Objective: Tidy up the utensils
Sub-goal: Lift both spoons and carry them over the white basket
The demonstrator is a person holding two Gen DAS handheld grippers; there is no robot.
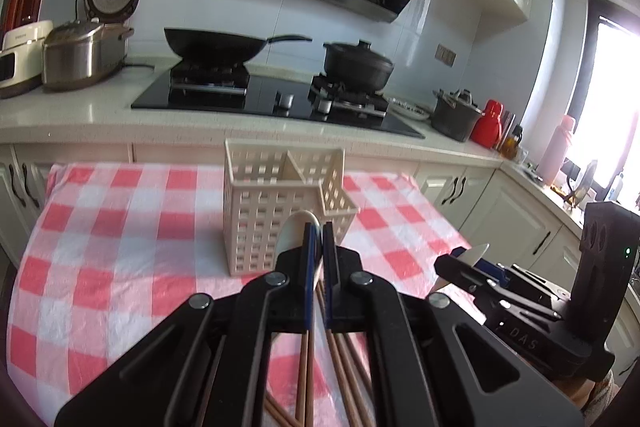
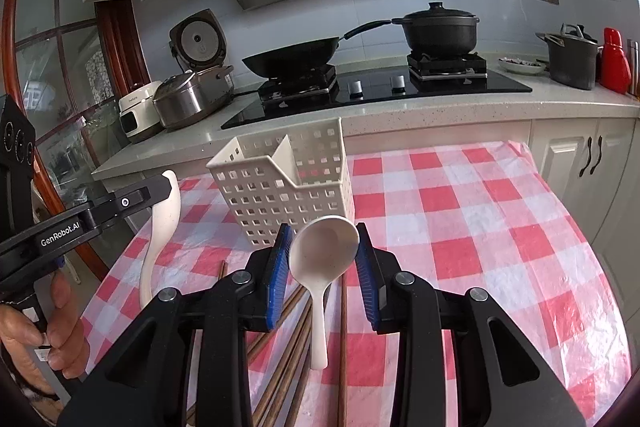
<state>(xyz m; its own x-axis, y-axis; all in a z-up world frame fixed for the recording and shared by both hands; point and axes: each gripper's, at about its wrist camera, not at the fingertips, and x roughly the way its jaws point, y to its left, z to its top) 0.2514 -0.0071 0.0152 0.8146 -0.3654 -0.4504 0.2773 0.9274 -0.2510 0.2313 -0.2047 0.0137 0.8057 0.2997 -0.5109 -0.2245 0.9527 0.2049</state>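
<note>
Left tongs [image 1: 319,241] clamp white spoon [image 2: 160,223]; right tongs [image 2: 322,251] grip second spoon [image 2: 320,251].

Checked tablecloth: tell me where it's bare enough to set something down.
The tablecloth lies bare right of the white basket, out to the cabinet-side edge, and left of the basket. Crowded at the near edge: chopsticks lie fanned beneath both grippers.
</note>
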